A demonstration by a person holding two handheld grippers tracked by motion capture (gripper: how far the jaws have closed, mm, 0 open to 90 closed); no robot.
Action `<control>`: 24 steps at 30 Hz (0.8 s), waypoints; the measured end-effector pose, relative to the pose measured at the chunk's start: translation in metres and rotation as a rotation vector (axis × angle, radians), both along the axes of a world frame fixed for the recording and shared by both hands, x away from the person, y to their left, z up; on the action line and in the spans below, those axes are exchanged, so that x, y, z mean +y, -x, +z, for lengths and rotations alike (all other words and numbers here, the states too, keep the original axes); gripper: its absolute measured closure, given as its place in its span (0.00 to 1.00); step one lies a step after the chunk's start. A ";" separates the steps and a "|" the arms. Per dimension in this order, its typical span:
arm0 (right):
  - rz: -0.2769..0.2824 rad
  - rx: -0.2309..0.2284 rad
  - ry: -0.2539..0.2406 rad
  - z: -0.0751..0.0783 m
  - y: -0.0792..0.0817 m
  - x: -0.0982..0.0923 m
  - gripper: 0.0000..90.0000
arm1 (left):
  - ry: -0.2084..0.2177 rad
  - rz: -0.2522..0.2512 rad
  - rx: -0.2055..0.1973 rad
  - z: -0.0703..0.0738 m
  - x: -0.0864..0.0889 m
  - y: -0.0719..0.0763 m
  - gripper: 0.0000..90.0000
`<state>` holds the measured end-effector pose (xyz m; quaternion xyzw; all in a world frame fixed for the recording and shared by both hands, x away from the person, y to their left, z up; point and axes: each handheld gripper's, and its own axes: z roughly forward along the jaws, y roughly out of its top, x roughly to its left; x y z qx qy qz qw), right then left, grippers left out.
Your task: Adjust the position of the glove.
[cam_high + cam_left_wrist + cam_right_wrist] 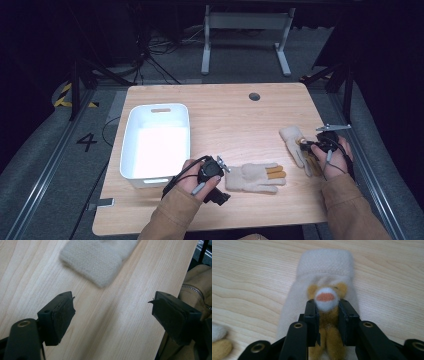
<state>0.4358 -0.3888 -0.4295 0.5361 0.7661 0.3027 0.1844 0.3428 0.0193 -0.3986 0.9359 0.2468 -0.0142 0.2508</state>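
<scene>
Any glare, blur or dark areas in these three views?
High view: bin glares white inside, floor around the table is dark. Left gripper view: glove soft, out of focus. Right gripper view: jaws sharp, glove slightly soft.

The far half of the desk [225, 107] is left bare from the bin [156, 141] to the right edge, broken by one small round hole [254, 96]. The left side is blocked by the bin. Near the front edge, passage is narrowed by one glove [255, 177] at the middle and another glove [299, 145] by the right edge; a bare strip lies between them.
</scene>
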 end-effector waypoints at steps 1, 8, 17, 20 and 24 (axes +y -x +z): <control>0.006 -0.004 0.001 0.001 0.001 0.000 0.80 | 0.000 -0.001 0.000 0.000 0.000 0.000 0.21; 0.036 -0.024 -0.003 0.013 0.006 0.001 0.80 | 0.004 -0.012 0.000 0.000 -0.002 -0.001 0.20; 0.074 -0.053 -0.002 0.032 0.015 0.006 0.80 | 0.013 -0.010 -0.005 0.002 -0.002 -0.001 0.21; 0.088 -0.062 -0.007 0.039 0.019 0.005 0.80 | 0.012 -0.012 -0.003 0.003 -0.002 -0.001 0.21; 0.109 -0.072 -0.022 0.049 0.025 0.004 0.81 | 0.014 -0.015 -0.006 0.004 -0.003 -0.002 0.20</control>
